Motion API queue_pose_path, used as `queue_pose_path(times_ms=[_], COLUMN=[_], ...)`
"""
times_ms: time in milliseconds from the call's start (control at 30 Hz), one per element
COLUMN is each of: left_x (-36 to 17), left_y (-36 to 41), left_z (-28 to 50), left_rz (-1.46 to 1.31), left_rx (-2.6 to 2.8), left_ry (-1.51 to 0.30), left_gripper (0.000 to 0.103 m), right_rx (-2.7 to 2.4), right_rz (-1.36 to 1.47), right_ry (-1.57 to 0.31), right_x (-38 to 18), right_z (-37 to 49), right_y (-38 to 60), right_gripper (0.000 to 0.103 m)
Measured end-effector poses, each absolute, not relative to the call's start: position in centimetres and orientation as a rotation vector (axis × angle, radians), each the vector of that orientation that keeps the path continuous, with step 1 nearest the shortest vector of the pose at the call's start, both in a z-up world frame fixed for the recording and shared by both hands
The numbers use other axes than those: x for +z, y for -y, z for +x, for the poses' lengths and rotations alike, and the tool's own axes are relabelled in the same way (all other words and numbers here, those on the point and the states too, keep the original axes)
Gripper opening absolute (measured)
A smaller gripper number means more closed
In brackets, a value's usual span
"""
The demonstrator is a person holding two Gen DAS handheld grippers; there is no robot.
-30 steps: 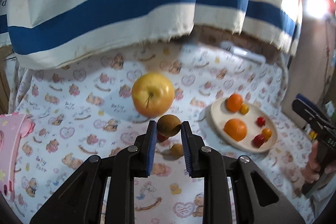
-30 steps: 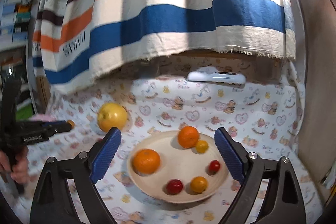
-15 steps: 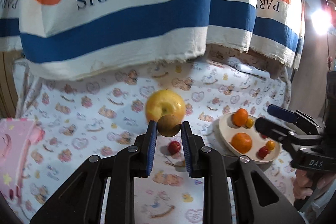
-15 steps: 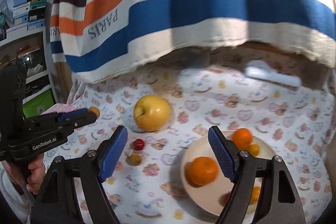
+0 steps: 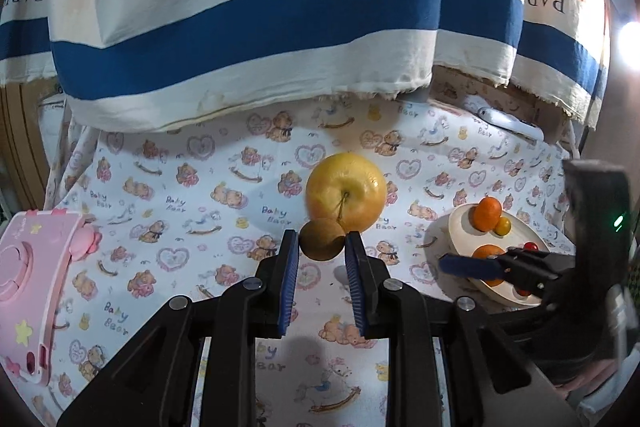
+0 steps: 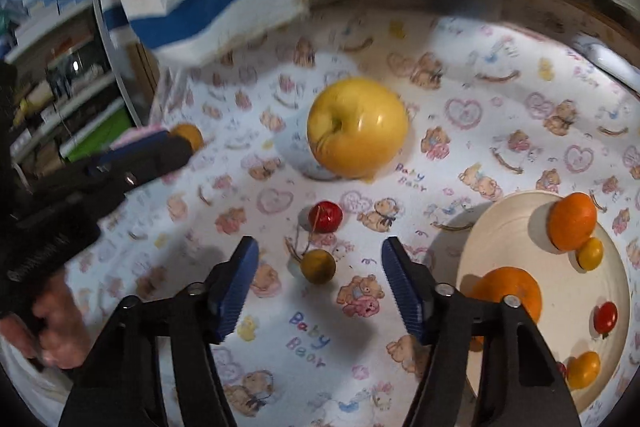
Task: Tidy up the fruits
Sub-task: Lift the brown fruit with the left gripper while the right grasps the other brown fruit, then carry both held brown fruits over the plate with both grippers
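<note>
My left gripper (image 5: 321, 254) is shut on a small brown round fruit (image 5: 321, 239) and holds it above the cloth, in front of the big yellow apple (image 5: 346, 194). My right gripper (image 6: 316, 269) is open and hovers over a small brown fruit with a stem (image 6: 318, 265) and a red cherry (image 6: 326, 217) on the cloth. The apple (image 6: 357, 127) lies beyond them. A cream plate (image 6: 520, 223) at the right holds two oranges and several small red and yellow fruits. The left gripper (image 6: 176, 147) with its fruit shows at the left of the right wrist view.
A striped PARIS cloth (image 5: 260, 27) hangs over the back of the table. A pink case (image 5: 32, 279) lies at the left. A white remote-like object (image 5: 508, 121) lies at the back right. Shelves (image 6: 52, 27) stand far left.
My right gripper has swung left from over the plate to over the cherry and brown fruit. My left gripper, still holding its fruit, has lifted and shifted left.
</note>
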State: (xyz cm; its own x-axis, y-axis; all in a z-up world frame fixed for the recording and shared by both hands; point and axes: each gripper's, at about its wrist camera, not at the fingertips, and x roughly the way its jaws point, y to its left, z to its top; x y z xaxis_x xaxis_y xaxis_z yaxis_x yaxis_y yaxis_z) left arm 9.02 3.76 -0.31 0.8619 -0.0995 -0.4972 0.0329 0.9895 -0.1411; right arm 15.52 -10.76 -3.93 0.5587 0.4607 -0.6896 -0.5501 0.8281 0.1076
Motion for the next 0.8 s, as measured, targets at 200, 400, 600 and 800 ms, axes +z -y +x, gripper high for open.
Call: queue_pose_path(times_ms=[200,400,600,800], left_x=[-0.4,-0.7,-1.0,-1.1], left_y=[-3.9,-3.0,-2.1,-2.4], left_z=[9.1,9.3,9.3,9.5], left_rz=[-0.132,-0.104,-0.053,-0.072], left_rx=[-0.062,-0.073,-0.048,-0.059], left_ry=[-0.532,-0.542,-0.538,-0.551], left_gripper=[0.023,0.023,0.023,0.023], right_rx=[0.589,0.596,0.582,0.565], right_rz=[-0.169,-0.187,-0.19,-0.193], right_ry=[-0.824,-0.838,-0.855,-0.771], right_x=[-5.5,-5.9,-6.5,-5.2], right_z=[16.4,16.7,16.6,15.1], right_y=[9.8,9.5,9.3,10.9], right_gripper=[0.045,0.033,0.024,0.024])
